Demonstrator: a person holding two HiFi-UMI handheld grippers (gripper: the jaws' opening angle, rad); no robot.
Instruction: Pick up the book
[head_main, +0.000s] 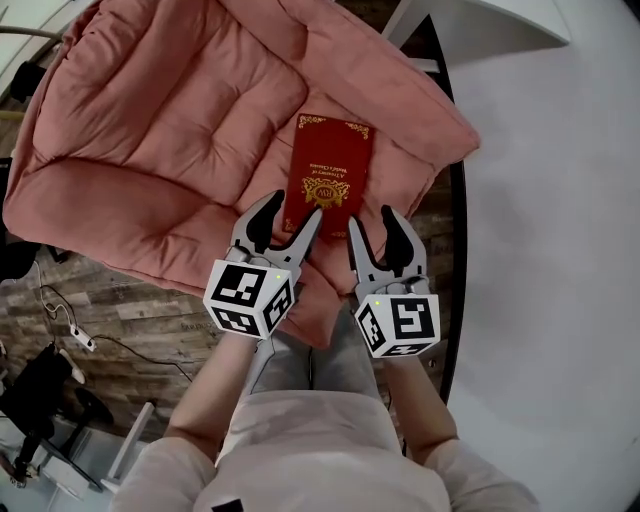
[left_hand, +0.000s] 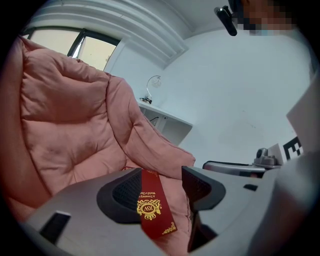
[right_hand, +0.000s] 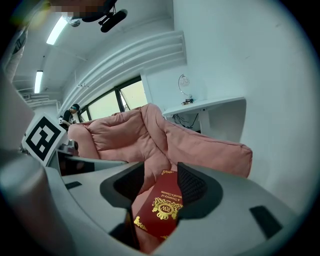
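Here the approach is in hand: the red gold-stamped book (head_main: 328, 175) lies flat on the pink quilted cushion (head_main: 150, 120), not yet gripped. The left gripper (head_main: 292, 215) and right gripper (head_main: 372, 222) hover at its near edge, jaws apart and holding nothing. Next, I judge, a jaw must work under that edge and close, though soft padding may yield. There is open room leftward; the white wall (head_main: 560, 220) crowds the right.
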